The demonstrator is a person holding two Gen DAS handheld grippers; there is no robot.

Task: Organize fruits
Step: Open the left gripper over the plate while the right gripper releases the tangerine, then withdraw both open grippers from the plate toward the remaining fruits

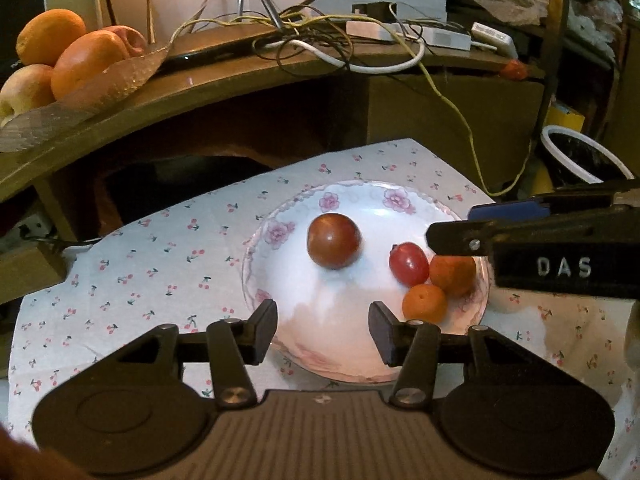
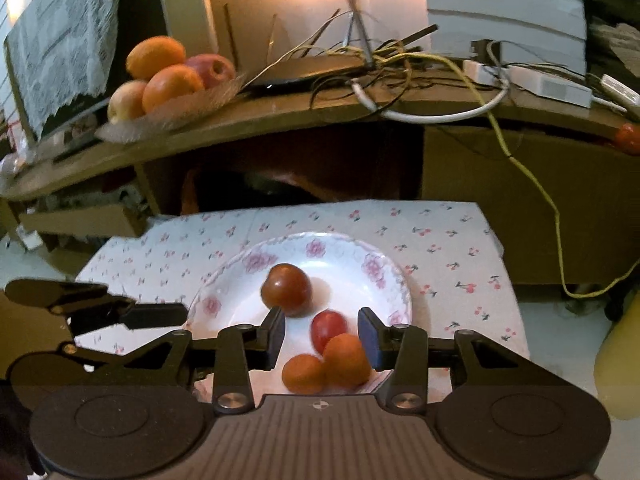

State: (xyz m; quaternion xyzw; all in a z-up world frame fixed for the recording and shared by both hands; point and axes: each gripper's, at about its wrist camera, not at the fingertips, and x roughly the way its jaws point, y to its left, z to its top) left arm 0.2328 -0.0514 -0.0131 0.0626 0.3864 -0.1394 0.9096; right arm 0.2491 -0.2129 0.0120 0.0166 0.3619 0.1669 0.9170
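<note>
the left gripper (image 1: 323, 332) and right gripper (image 2: 322, 338) are hanging part open, holding nothing, over the near rim of the flowered plate (image 1: 352, 364). the dark tomato (image 1: 334, 246) is sitting loose mid-plate; a nudge is likely to roll it. a cherry-print cloth (image 1: 160, 272) is covering the low table, with a cluttered shelf (image 1: 240, 76) behind.

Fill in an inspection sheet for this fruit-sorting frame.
Surface: cherry-print cloth.
Job's things: floral plate holding a dark tomato, red tomato and two small oranges.
Clutter: nothing seen on the cloth.
Grippers: left gripper open, empty; right gripper open, over the fruit, gripping nothing.
Cables: tangle on the shelf; yellow cable hanging.
Surroundings: glass dish of oranges and apples on shelf.
</note>
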